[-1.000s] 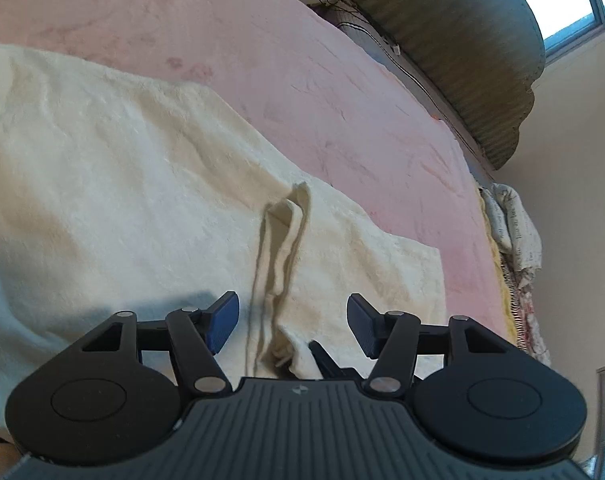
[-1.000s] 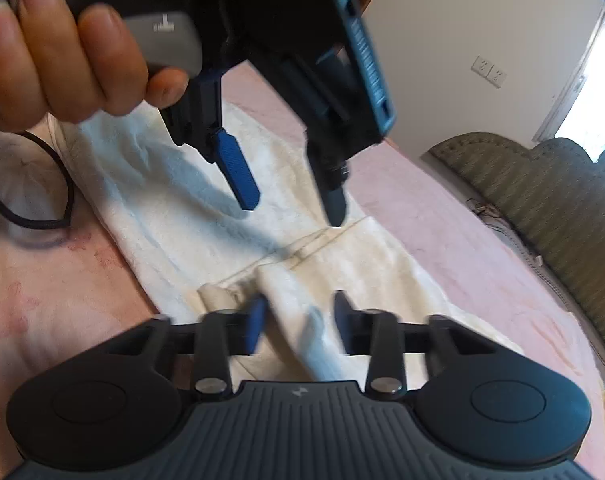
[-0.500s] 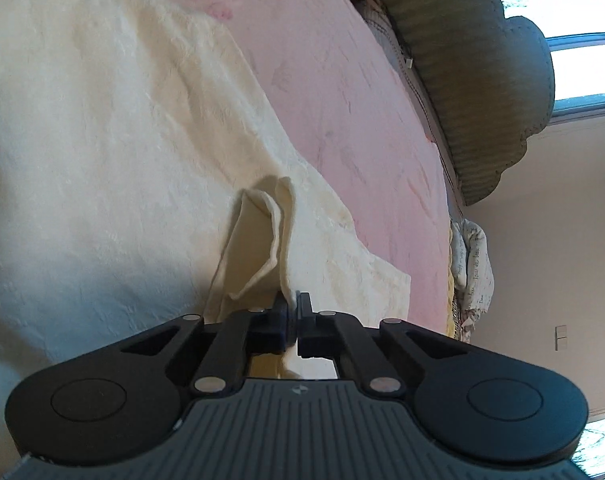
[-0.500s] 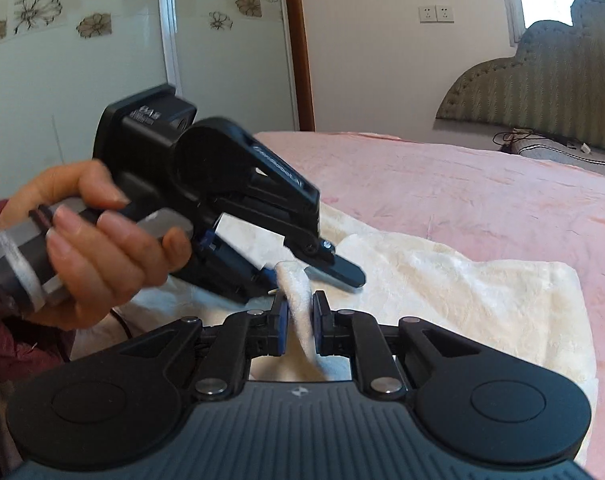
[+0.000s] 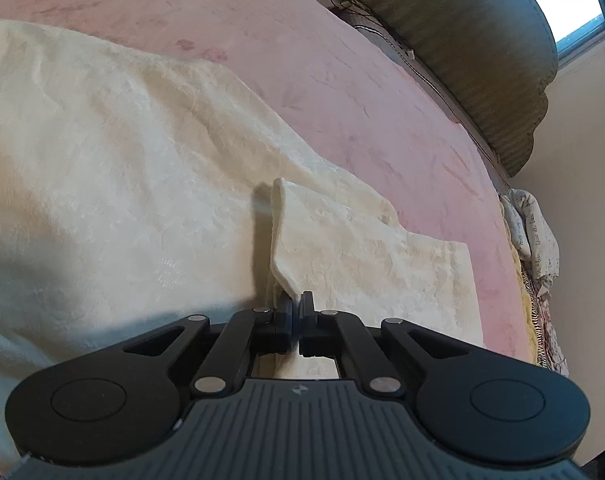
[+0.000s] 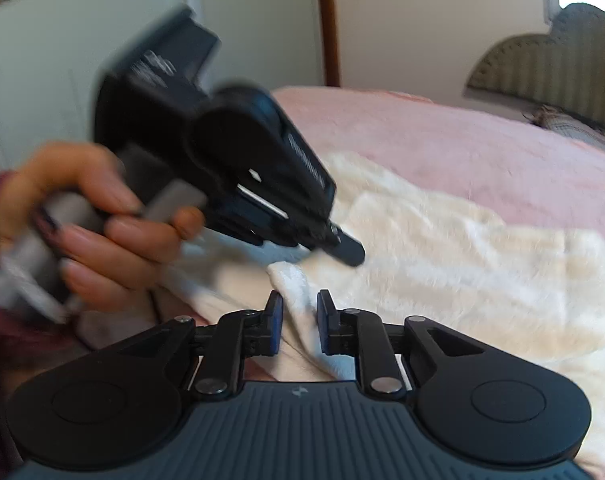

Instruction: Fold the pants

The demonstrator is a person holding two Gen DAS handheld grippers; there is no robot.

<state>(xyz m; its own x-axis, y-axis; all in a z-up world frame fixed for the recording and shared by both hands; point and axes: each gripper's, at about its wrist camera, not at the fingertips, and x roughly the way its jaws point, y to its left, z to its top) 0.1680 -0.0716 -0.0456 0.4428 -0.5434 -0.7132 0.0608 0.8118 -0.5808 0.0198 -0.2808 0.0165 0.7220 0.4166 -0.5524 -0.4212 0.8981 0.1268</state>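
Cream fleece pants (image 5: 122, 184) lie spread on a pink bedspread (image 5: 342, 80). My left gripper (image 5: 296, 304) is shut on a raised edge of the pants and holds a fold of cloth (image 5: 286, 232) up off the bed. My right gripper (image 6: 298, 312) is closed on a bunched edge of the same pants (image 6: 442, 272), its pads pressed to the cloth with a narrow gap between them. In the right wrist view the left gripper (image 6: 342, 250) shows blurred, held in a hand (image 6: 102, 224), just left of and beyond the right gripper.
A padded olive headboard (image 5: 482, 40) runs along the far side of the bed. A patterned pillow or cloth (image 5: 534, 236) lies at the bed's right edge. A white wardrobe (image 6: 82, 40) and a door frame (image 6: 330, 20) stand behind the hand.
Both grippers closed on the pants edge a second ago and have lifted it. The left gripper has since moved, drawing the fold up and across; the right gripper's pads stand slightly wider on thicker cloth.
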